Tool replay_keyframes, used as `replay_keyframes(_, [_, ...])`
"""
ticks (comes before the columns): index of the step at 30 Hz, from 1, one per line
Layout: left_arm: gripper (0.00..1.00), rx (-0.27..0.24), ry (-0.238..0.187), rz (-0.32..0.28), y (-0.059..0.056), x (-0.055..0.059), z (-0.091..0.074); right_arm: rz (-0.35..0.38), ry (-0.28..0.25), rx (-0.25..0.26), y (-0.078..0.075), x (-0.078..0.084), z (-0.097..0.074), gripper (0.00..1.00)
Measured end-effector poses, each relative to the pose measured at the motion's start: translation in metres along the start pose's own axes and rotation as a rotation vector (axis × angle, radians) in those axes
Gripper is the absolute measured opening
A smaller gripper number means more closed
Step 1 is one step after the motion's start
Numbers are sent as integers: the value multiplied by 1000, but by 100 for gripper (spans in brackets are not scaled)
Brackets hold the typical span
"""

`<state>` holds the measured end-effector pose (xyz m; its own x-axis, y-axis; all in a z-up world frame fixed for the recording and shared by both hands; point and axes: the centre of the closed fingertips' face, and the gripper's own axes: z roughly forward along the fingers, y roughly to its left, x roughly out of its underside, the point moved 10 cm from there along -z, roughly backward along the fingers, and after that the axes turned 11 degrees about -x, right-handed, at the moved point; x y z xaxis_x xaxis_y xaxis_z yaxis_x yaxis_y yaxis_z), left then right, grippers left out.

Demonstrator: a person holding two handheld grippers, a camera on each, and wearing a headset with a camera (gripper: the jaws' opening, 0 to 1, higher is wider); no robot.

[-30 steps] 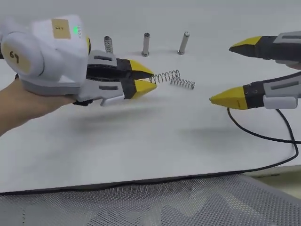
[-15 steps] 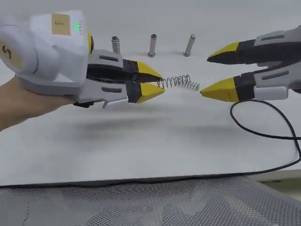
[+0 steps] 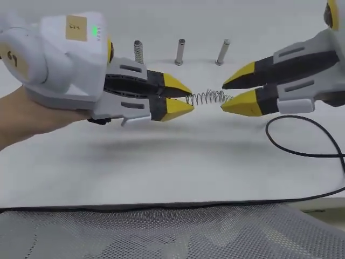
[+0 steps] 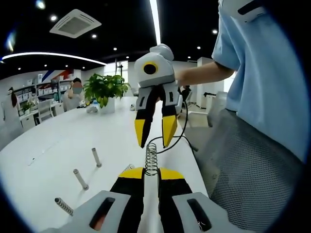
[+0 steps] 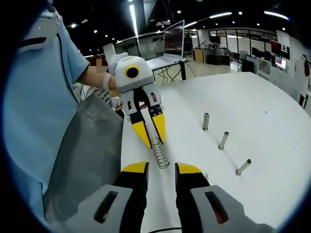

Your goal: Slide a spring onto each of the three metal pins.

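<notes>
Holding loose spring (image 3: 210, 97) level in the air, above the counter (image 3: 161, 162), nearer than the pin row. Pinched at its left end by left tool (image 3: 190, 99), jaws pressed together on the last coils. Free right end reaching in between tips of right tool (image 3: 223, 96), jaws spread either side, no squeeze on the coils that can be seen.

Confirmed in left gripper view: spring (image 4: 151, 158) sticking out from own closed tips, right tool (image 4: 154, 142) open over its far end. Likewise in right gripper view: spring (image 5: 159, 151) coming from left tool (image 5: 151, 137) toward own spread tips (image 5: 162, 168).

Far side of counter, upright in a row:
- left pin (image 3: 138, 52), already wearing a fitted spring
- middle pin (image 3: 180, 51), bare
- right pin (image 3: 223, 52), bare

So one of three done, judging by that. Looks like a handover or re-grip between tools.

Risks from here:
- Letting go on the left before the right closes: spring drops and rolls off across counter.
- Pushing tools together along the spring: coils buckle sideways and ping out of the pinch.
- Clamping hard across the coils: kinked spring, then no clean slide down a pin.
- Gripping over the open end: bore blocked, cannot thread onto pin.
- Dragging cable (image 3: 302, 154) at the right: possible tug on right tool mid-transfer.
</notes>
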<state>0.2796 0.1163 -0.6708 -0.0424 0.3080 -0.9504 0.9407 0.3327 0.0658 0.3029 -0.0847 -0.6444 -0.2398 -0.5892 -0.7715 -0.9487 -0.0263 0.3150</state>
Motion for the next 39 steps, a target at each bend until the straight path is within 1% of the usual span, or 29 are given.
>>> replay_keyframes(4, [2,10,0,1,-2,0,0,-1,6,-13,-1,-1,1,17])
replay_keyframes(8, [2,16,0,2,-2,0,0,0,17,-30,2,-2,5,15])
replay_keyframes(13, [2,22,1,0,-3,1,0,0,28,-44,5,-2,7,9])
replay_keyframes(14, [2,25,1,-2,-3,1,0,-8,32,-36,4,-2,7,9])
replay_keyframes(16, [2,26,1,-2,-3,1,0,1,36,-54,5,-2,8,9])
replay_keyframes(21, [2,29,11,-4,-4,4,1,-7,51,-58,6,-5,10,9])
replay_keyframes(27, [2,25,20,-11,-4,5,3,-20,105,-45,7,-12,11,8])
replay_keyframes(29, [2,24,25,-14,-4,6,4,-20,134,-36,8,-15,11,8])
replay_keyframes(31, [2,20,29,-13,-3,6,4,-34,150,-30,8,-17,12,8])
replay_keyframes(32, [2,21,31,-15,-3,7,5,-39,170,-24,9,-19,13,8])
replay_keyframes(37, [2,21,46,-13,-3,8,6,-52,213,-12,11,-27,15,8])
replay_keyframes(39, [2,22,52,-12,-4,8,7,-66,219,-12,13,-31,15,8])
